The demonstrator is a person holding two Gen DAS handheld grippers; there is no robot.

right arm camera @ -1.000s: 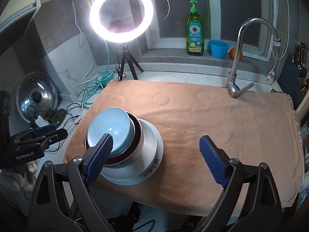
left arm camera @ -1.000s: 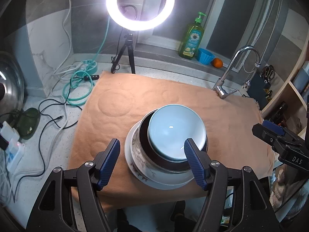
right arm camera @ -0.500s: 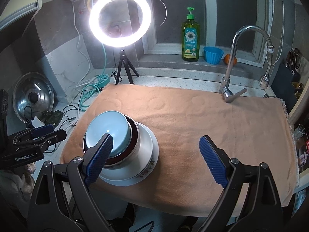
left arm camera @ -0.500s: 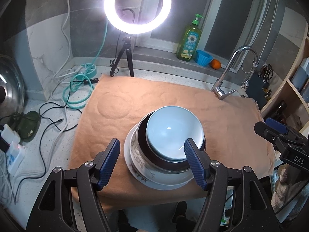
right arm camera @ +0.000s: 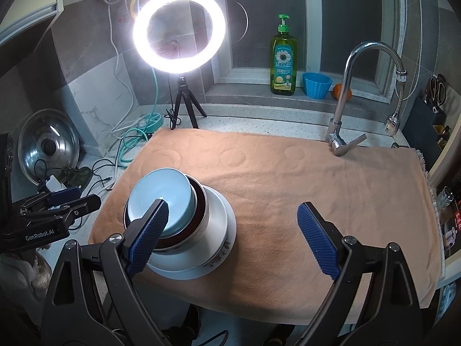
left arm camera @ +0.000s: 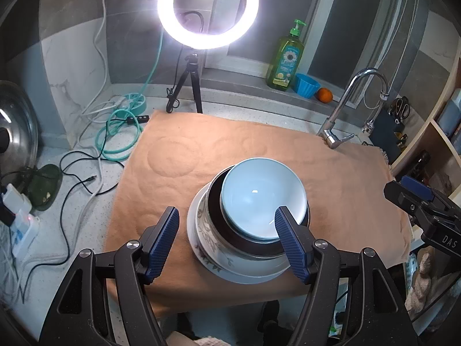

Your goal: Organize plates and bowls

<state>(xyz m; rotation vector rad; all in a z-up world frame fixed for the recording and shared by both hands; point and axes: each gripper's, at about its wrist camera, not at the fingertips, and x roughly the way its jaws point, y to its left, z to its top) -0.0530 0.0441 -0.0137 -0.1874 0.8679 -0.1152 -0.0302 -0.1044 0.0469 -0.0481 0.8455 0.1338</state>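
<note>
A stack stands on the orange towel (left arm camera: 259,147) near its front edge: a light blue bowl (left arm camera: 260,199) sits in a dark brown bowl (left arm camera: 219,225), which sits in a white flower-patterned bowl (left arm camera: 206,230) on a white plate (left arm camera: 230,274). The same stack shows in the right wrist view, with the blue bowl (right arm camera: 164,190) on top and the plate (right arm camera: 222,225) below. My left gripper (left arm camera: 226,240) is open and empty, held above and in front of the stack. My right gripper (right arm camera: 233,236) is open and empty, to the right of the stack.
A lit ring light on a tripod (left arm camera: 207,8) stands behind the towel. A faucet (left arm camera: 345,115), a green soap bottle (left arm camera: 285,57), a blue cup (left arm camera: 306,85) and an orange (left arm camera: 325,95) are at the back right. Cables (left arm camera: 115,132) and a pot lid (left arm camera: 14,132) lie left.
Both grippers have drawn back and up a little from the stack, still open. The stack has not moved.
</note>
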